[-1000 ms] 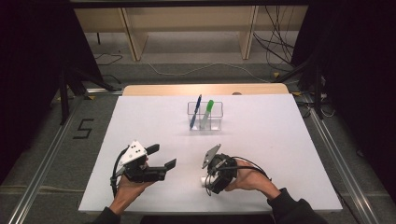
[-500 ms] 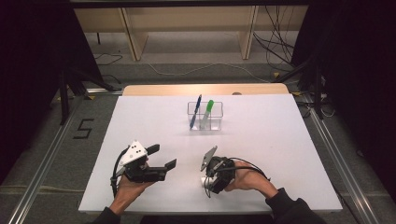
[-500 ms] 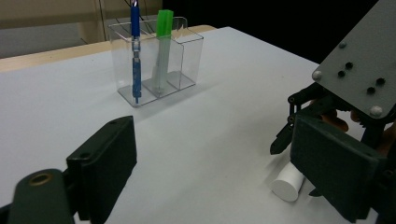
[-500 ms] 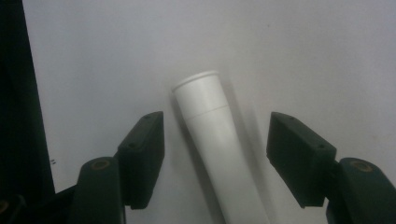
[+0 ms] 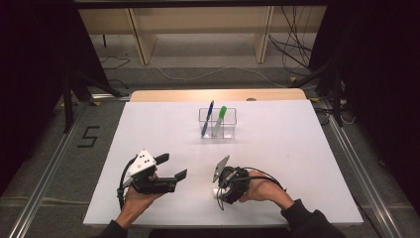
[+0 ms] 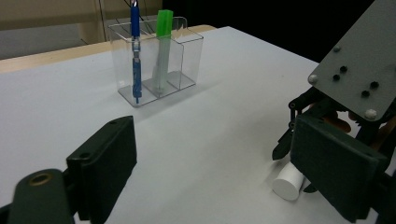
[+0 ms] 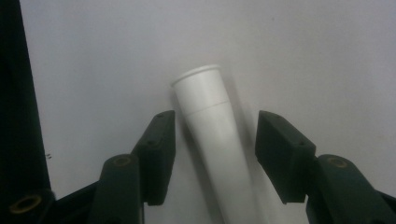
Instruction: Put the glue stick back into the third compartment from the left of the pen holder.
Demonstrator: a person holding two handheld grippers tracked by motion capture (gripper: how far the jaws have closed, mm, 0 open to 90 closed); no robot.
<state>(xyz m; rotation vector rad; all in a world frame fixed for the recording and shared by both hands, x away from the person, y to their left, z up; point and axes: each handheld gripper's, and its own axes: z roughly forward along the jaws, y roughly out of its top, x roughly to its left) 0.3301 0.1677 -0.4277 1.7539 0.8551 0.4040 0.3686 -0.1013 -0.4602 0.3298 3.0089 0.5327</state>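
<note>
Near the front edge of the flat white surface [image 5: 297,148] we see both grippers, each held in a person's hand. The left gripper [image 5: 171,168] sits toward the front left corner, a grey three-cornered plate on top, and its fingers [image 6: 105,161] stand wide apart with bare surface between them. The right gripper [image 5: 218,191] lies just right of the middle of the front edge, tilted down toward the surface.

In the right gripper view, a white plastic cylinder with a slightly wider capped end [image 7: 212,126] lies flat on the surface between that gripper's two black fingers [image 7: 159,149]. The fingers are spread wide, one on each side of the cylinder, and a gap shows on both sides, so they are not pressing it. The capped end points away from the gripper. In the left gripper view the same white cylinder [image 6: 288,181] shows its round end beneath the right gripper [image 6: 303,154].

Toward the middle of the back edge stands a clear plastic holder with three compartments [image 5: 218,124]. A blue pen [image 5: 207,118] stands tilted in its left compartment and a green marker [image 5: 220,119] stands in the middle one. The right compartment looks bare in the left gripper view. The holder is well apart from both grippers.
</note>
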